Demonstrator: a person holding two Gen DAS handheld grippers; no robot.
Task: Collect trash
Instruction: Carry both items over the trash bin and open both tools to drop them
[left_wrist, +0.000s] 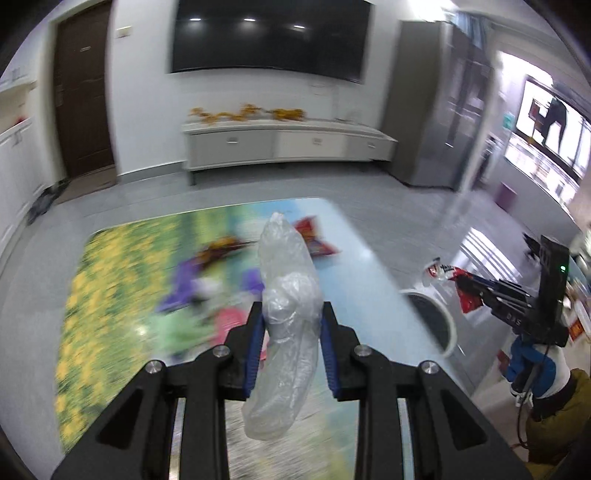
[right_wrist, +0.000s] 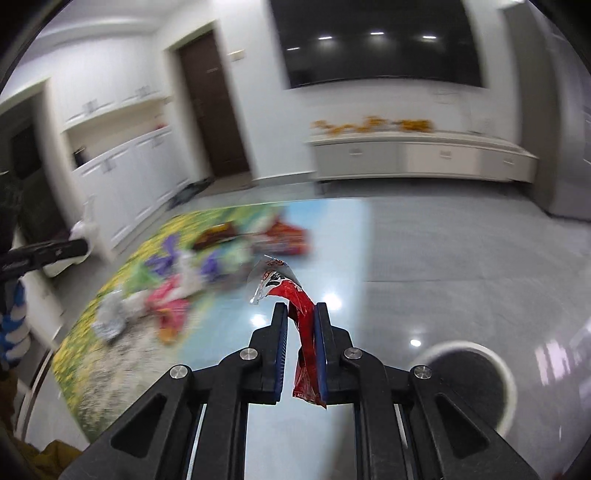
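My left gripper (left_wrist: 291, 310) is shut on a crumpled clear plastic bag (left_wrist: 286, 295) and holds it above the table with the flower-print cover (left_wrist: 110, 295). My right gripper (right_wrist: 301, 310) is shut on a red snack wrapper (right_wrist: 301, 314); it also shows in the left wrist view (left_wrist: 456, 282), out past the table's right edge and above the round white trash bin (left_wrist: 443, 321). The bin lies low at the right in the right wrist view (right_wrist: 495, 365). More wrappers lie blurred on the table: a red one (left_wrist: 314, 236), a pink one (right_wrist: 168, 306) and a silver one (right_wrist: 109, 317).
A white low cabinet (left_wrist: 284, 142) stands against the far wall under a large dark screen (left_wrist: 269, 37). A brown door (left_wrist: 83, 96) is at the left. Grey tiled floor (right_wrist: 461, 251) surrounds the table. White cupboards (right_wrist: 122, 184) line the left wall.
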